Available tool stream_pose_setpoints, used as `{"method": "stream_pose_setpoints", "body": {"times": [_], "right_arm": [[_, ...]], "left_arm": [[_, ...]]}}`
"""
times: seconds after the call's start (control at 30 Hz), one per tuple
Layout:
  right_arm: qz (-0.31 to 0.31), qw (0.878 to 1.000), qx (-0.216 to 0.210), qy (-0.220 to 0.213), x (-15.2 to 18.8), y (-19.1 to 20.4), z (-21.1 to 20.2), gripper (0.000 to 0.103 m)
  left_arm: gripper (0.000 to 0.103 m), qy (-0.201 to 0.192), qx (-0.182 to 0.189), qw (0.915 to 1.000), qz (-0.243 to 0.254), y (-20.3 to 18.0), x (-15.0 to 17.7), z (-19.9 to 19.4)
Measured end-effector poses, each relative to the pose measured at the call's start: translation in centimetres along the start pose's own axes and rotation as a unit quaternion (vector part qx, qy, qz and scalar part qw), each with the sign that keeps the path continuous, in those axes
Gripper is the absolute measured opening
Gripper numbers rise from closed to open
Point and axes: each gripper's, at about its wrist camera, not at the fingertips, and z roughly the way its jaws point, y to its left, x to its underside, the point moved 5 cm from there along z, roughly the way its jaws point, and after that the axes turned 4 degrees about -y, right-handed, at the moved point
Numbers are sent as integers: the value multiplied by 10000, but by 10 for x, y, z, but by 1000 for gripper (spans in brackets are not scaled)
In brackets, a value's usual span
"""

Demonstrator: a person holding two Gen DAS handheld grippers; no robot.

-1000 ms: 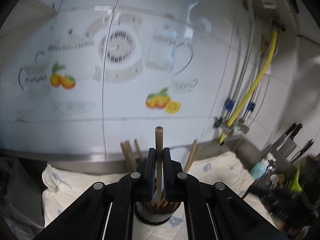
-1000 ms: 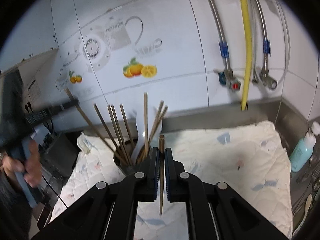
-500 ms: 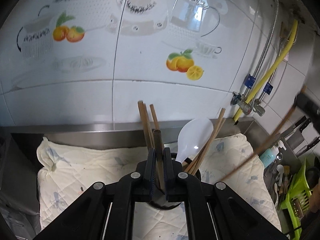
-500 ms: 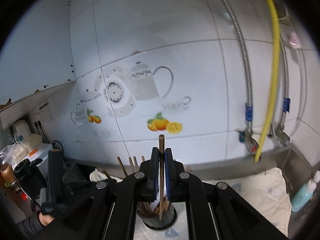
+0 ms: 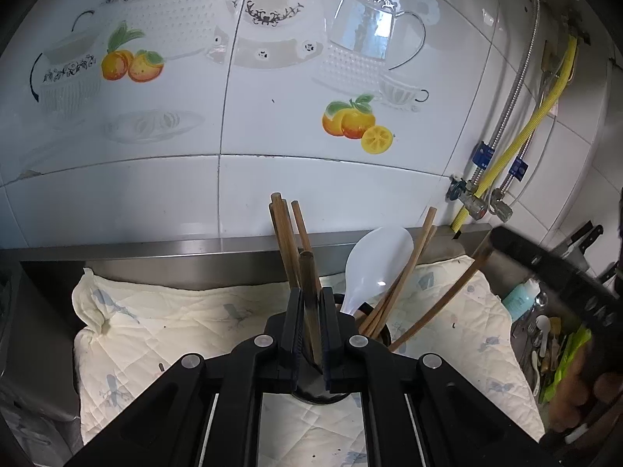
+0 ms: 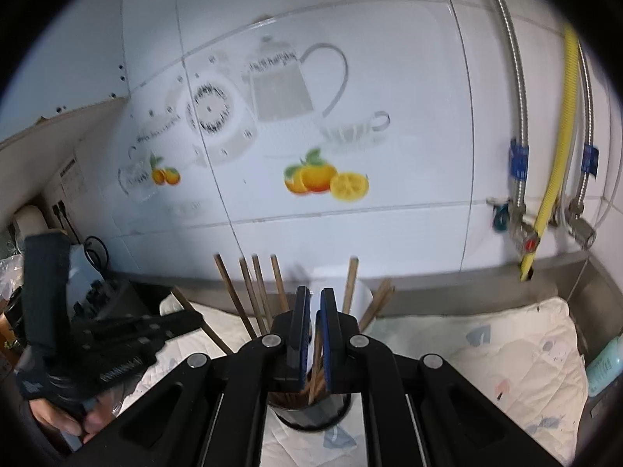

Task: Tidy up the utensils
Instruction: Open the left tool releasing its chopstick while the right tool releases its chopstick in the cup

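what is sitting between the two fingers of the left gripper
A dark wooden chopstick, clamped upright between the fingers of the left gripper and sticking up above them. The left wrist view shows it.

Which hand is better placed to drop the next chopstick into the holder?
Left. The left gripper is shut on a chopstick right over the black holder, while the right gripper has its jaws apart, clamping nothing.

Wooden chopsticks [image 5: 393, 284] upright in holder [image 6: 311, 414]
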Motion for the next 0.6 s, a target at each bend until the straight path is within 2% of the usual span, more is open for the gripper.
{"method": "stream_pose_setpoints", "body": {"times": [0.07, 0.1, 0.2, 0.27, 0.3, 0.47, 0.57, 0.6], "right_arm": [[64, 10000, 5, 53, 4, -3, 1, 8], [96, 9999, -9, 96, 5, -4, 2, 8], [139, 9998, -23, 151, 9, -7, 0, 12], [115, 9999, -10, 117, 10, -7, -4, 22], [110, 9999, -1, 88, 11, -7, -7, 30], [6, 10000, 23, 70, 15, -6, -22, 33], [3, 10000, 27, 88, 23, -7, -33, 38], [1, 10000, 21, 91, 26, -7, -37, 43]], "left_arm": [[12, 5, 9, 10000, -33, 1, 0, -3], [16, -5, 3, 10000, -39, 1, 0, -4], [42, -116, -106, 9999, -62, 1, 0, -13], [44, -193, -121, 9997, -50, 0, -1, -21], [44, -205, -146, 9997, -36, 0, -1, -24], [48, -290, -214, 9993, -41, -2, 1, -41], [58, -356, -249, 9990, -51, -5, 7, -55], [60, -390, -292, 9988, -35, -6, 11, -62]]}}
